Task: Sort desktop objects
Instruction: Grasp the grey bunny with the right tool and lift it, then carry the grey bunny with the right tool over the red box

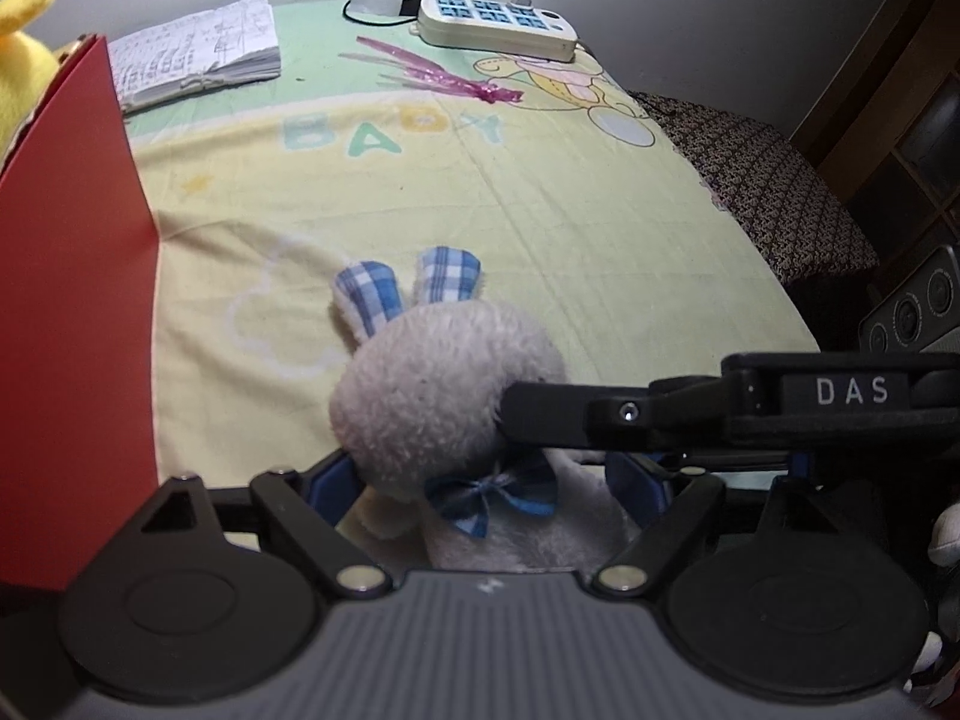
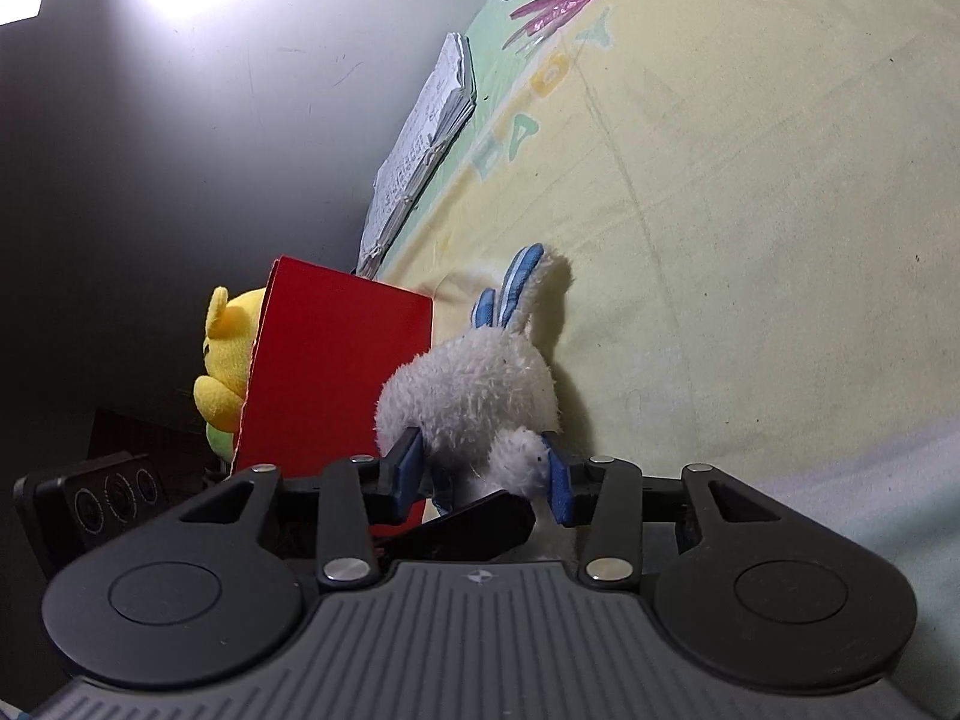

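Note:
A white plush rabbit (image 1: 438, 384) with blue checked ears and a blue bow sits on the yellow BABY cloth (image 1: 540, 210). My left gripper (image 1: 486, 480) stands open, its blue pads wide on either side of the rabbit's body. A black finger (image 1: 540, 414) of my right gripper comes in from the right and presses at the rabbit's neck. In the right wrist view my right gripper (image 2: 483, 474) is shut on the rabbit (image 2: 474, 390), blue pads squeezing its sides. A red box (image 1: 72, 300) (image 2: 336, 372) stands just left of the rabbit, with a yellow plush toy (image 2: 228, 354) inside.
At the far edge lie an open notebook (image 1: 198, 54), a pink plastic ribbon (image 1: 444, 75) and a white power strip (image 1: 498, 24) with its cable. A patterned cushion (image 1: 762, 180) and a black device with round dials (image 1: 912, 306) sit off the table's right side.

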